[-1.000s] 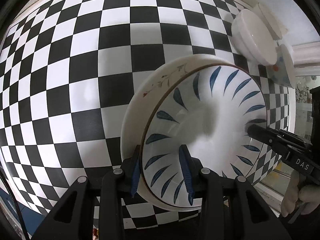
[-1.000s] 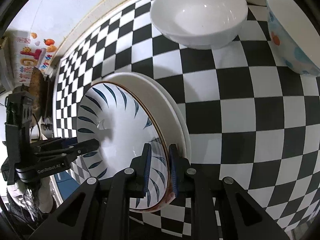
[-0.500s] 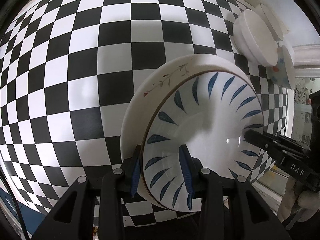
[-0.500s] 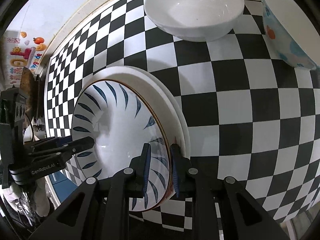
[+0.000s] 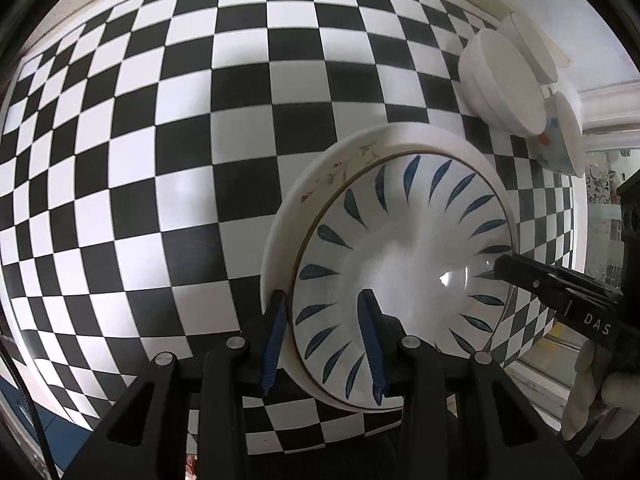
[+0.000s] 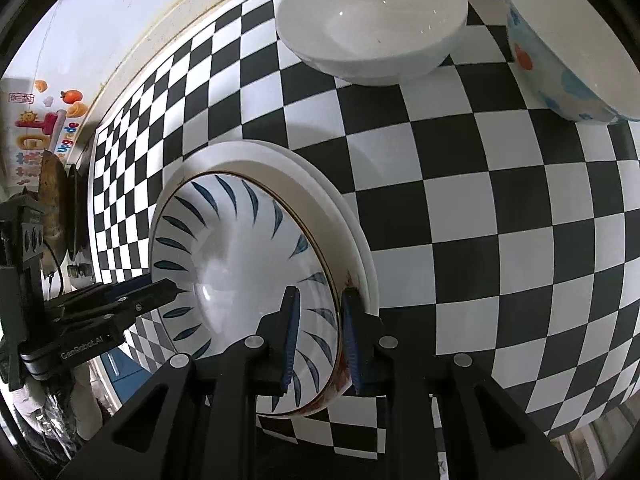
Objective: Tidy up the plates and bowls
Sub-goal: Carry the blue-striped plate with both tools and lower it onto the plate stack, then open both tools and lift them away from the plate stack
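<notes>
Both grippers pinch one stack by opposite rims: left gripper [image 5: 324, 344] clamps the blue-leaf plate [image 5: 404, 264] with the white plate [image 5: 280, 240] beneath; right gripper [image 6: 320, 344], jaws just eased wider, straddles the same rims, its pad contact hidden. Glossy glazed plates hover over the checkered tabletop [image 5: 160, 140]. Behind sit a plain white bowl [image 6: 372, 20] and a half-cropped dotted bowl [image 6: 568, 48].

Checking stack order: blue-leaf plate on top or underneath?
On top. Blue-leaf plate sits nested in the white floral plate, whose rim shows around it.
</notes>
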Action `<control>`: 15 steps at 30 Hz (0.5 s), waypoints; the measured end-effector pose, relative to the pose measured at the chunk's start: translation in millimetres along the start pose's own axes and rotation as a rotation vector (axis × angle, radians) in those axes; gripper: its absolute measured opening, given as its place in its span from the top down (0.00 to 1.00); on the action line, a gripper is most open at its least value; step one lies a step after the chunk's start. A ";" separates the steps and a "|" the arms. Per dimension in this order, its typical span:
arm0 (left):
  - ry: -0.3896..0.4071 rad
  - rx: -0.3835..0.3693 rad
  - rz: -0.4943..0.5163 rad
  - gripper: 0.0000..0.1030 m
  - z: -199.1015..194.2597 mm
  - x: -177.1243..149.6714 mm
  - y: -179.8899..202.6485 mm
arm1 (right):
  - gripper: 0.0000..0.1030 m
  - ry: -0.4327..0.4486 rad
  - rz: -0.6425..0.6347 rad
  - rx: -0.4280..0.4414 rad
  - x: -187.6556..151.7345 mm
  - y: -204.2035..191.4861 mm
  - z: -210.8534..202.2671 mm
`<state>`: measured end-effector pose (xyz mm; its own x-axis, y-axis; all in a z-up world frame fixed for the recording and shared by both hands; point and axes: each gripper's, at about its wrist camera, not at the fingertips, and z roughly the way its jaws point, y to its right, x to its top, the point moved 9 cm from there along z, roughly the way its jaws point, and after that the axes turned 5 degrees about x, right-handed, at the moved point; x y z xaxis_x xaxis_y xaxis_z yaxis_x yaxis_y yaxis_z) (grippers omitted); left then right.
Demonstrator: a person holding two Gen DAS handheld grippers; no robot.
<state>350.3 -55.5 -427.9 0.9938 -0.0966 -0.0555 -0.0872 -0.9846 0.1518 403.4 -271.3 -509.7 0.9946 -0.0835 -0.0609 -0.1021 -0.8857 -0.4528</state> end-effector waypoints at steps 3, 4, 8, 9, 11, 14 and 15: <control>0.045 0.020 0.018 0.68 -16.6 -2.9 1.0 | 0.76 0.029 -0.013 -0.031 -1.5 -2.3 -9.4; 0.059 0.029 0.022 0.67 -21.9 -3.4 1.9 | 0.76 0.036 -0.020 -0.039 -2.7 -3.2 -13.1; 0.123 0.068 0.043 0.67 -52.0 -13.6 3.8 | 0.72 0.081 -0.058 -0.086 -14.9 -16.0 -37.3; 0.137 0.076 0.047 0.67 -59.2 -17.3 4.9 | 0.68 0.098 -0.073 -0.108 -20.0 -20.8 -46.1; 0.169 0.082 0.052 0.66 -76.6 -25.9 7.9 | 0.61 0.130 -0.093 -0.136 -30.5 -29.7 -62.7; 0.202 0.081 0.048 0.66 -99.9 -41.2 12.4 | 0.45 0.169 -0.106 -0.144 -49.6 -45.4 -86.8; 0.212 0.082 0.046 0.66 -106.9 -47.0 14.2 | 0.38 0.181 -0.110 -0.144 -56.1 -51.2 -94.8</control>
<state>309.7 -49.3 -317.7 0.9803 -0.1173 0.1591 -0.1295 -0.9892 0.0684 354.3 -264.5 -398.8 0.9876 -0.0521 0.1483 -0.0026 -0.9488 -0.3159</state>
